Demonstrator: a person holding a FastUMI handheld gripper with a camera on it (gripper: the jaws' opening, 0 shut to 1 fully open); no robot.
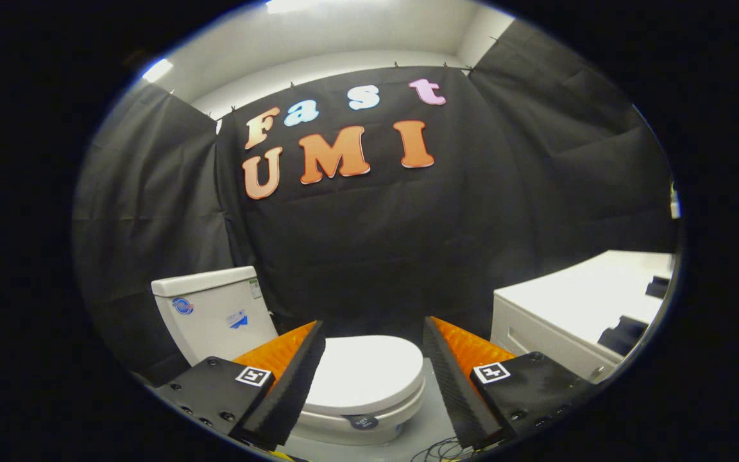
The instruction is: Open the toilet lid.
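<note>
A white toilet stands below and ahead of me, its lid (pixel 369 372) lying flat and closed over the bowl (pixel 356 427). The white tank (pixel 212 314) rises behind it on the left, against the black cloth. My gripper (pixel 373 333) hovers above the toilet with its two orange-and-black fingers spread wide apart, open, with nothing between them. The left finger (pixel 292 366) overlaps the lid's left side in the view; the right finger (pixel 456 366) sits off the lid's right edge. Neither finger touches the lid.
A white cabinet or counter (pixel 568 314) with dark items on top stands to the right of the toilet. Black cloth walls close in behind and on both sides. Thin cables (pixel 440 449) lie on the grey floor near the bowl's front.
</note>
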